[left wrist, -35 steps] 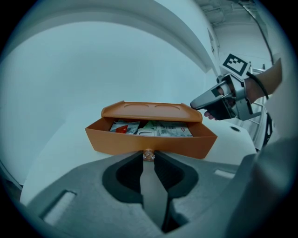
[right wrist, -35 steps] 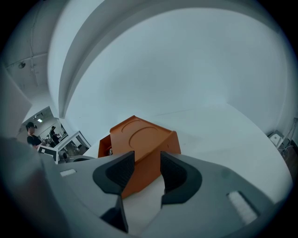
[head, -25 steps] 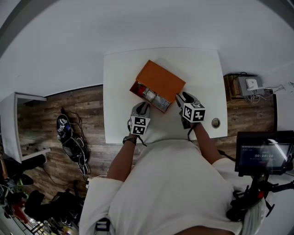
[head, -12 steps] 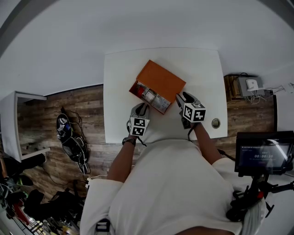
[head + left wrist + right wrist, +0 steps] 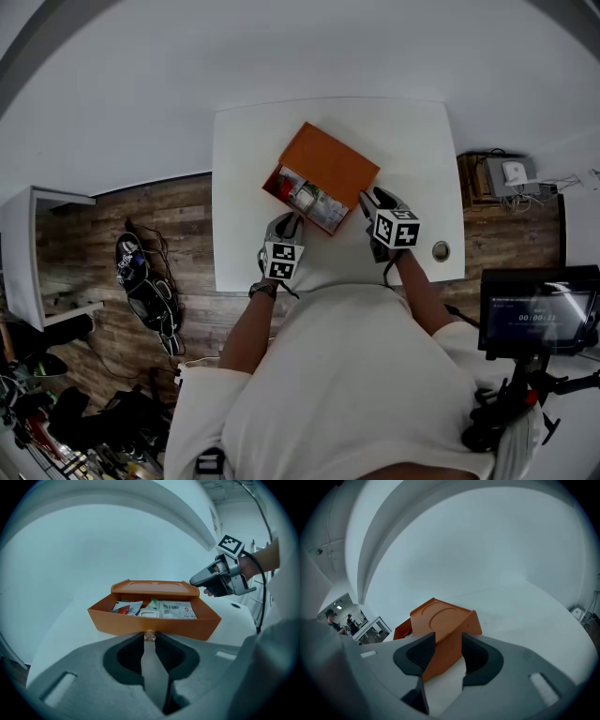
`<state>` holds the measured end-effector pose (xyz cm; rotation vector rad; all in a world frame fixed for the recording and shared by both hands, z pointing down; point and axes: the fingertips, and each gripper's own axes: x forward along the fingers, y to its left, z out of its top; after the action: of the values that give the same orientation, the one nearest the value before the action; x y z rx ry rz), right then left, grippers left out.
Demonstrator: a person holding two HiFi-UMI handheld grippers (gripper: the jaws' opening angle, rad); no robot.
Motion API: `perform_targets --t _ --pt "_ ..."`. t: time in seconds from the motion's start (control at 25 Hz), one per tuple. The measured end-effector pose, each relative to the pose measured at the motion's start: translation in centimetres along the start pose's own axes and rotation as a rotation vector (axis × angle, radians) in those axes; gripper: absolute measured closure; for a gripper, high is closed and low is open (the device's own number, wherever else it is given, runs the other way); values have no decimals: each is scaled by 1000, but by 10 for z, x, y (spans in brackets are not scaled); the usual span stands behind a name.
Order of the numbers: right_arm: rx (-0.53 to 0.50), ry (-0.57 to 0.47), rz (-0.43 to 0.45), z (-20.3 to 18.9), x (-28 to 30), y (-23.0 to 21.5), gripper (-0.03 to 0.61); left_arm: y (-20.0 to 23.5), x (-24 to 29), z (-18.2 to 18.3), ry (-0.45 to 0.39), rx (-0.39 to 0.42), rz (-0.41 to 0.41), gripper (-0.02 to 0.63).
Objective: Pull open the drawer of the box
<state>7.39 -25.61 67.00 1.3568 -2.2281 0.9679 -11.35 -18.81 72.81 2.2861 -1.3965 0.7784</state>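
Reaching over the near edge of the white table (image 5: 244, 187), the person holds a hand-held gripper in each hand, with a marker cube (image 5: 282, 259) riding on top of each one.

The left hand-held gripper (image 5: 292, 219) points at the front of the drawer (image 5: 305, 199). In its own view, the left hand-held gripper (image 5: 149, 638) has its jaws drawn together, pinching the small knob (image 5: 149, 635) at the middle of the drawer (image 5: 154, 623) front. The drawer stands partly out of the box, toward the person, and its inside is open to view. Flat packets (image 5: 176, 610) with printed labels lie side by side in it.

The right hand-held gripper (image 5: 367, 200) sits at the right near corner of the orange box (image 5: 330, 162). In its own view, the right hand-held gripper (image 5: 447, 644) has its jaws partly closed, one on each side of the corner of the box (image 5: 440, 616), and both pads rest against the orange walls.

The box lies slantwise near the middle of the table, with its lid side up and its far half closed. A round hole (image 5: 440, 250) is set into the table near its right near corner, well apart from the box. Wooden floor (image 5: 122, 216) shows to the left of the table.
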Motion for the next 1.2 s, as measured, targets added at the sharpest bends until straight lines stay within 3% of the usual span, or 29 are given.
perform_targets --t 0.4,1.2 --pt "-18 10 -23 1 2 -2 400 0 4 -2 -29 18 -3 534" --pt "-49 9 -43 1 8 -6 400 7 -1 -12 1 -9 23 534"
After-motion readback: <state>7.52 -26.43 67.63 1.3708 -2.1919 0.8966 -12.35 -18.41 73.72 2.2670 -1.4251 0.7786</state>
